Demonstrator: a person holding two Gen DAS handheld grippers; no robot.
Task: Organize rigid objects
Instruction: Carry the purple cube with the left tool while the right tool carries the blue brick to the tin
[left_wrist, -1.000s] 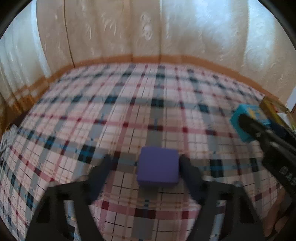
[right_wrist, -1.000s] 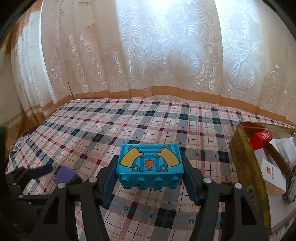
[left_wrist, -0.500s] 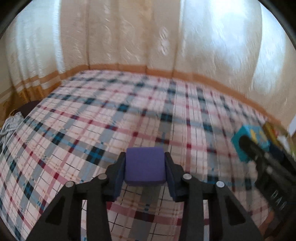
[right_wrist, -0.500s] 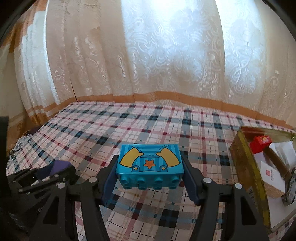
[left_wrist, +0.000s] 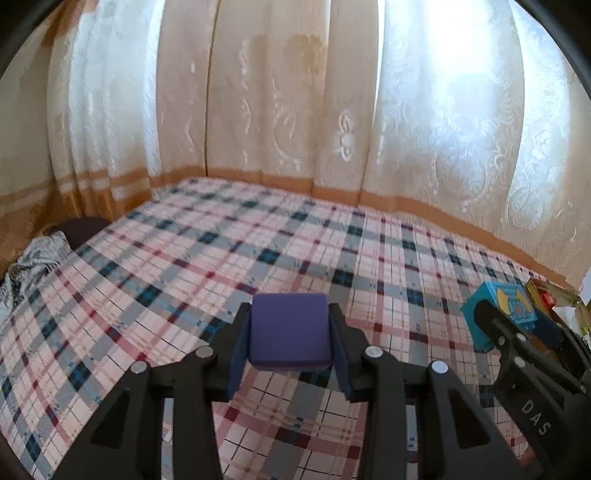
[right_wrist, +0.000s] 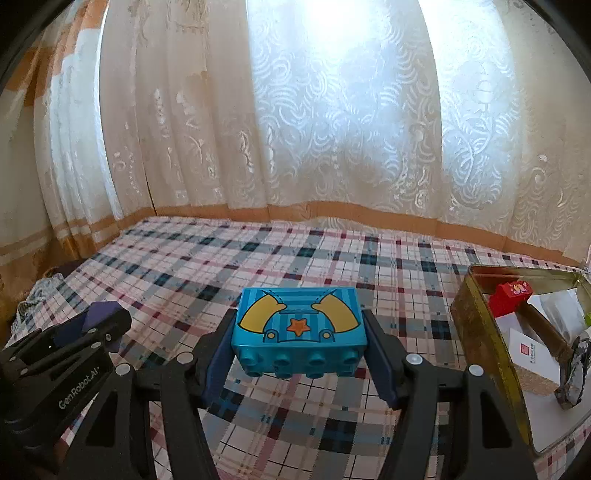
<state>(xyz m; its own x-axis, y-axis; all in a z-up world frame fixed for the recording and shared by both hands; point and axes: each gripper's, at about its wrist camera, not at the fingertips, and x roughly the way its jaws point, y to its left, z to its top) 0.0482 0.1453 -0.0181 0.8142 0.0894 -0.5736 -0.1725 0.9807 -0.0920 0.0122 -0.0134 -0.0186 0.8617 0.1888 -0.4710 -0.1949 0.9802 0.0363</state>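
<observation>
Right wrist view: two blocks are gripped and held above the bed, neither yet put away in the tin.

A blue block (right_wrist: 300, 332) with a star print is clamped between the fingers of the right gripper (right_wrist: 300, 345) and is held clear of the checked bedcover (right_wrist: 295, 258), just left of the open gold tin (right_wrist: 480, 332) at the right. A purple block (left_wrist: 289, 331) is pinched between the closed fingers of the left gripper (left_wrist: 289, 345), also off the cover, left of the blue block. A red block (right_wrist: 509, 297) and some paper items are already seen inside the tin, so part of the sorting appears done. No other loose pieces are seen on the cover. Judged from this, carrying both held blocks rightward and releasing them into the tin is what is left.
</observation>
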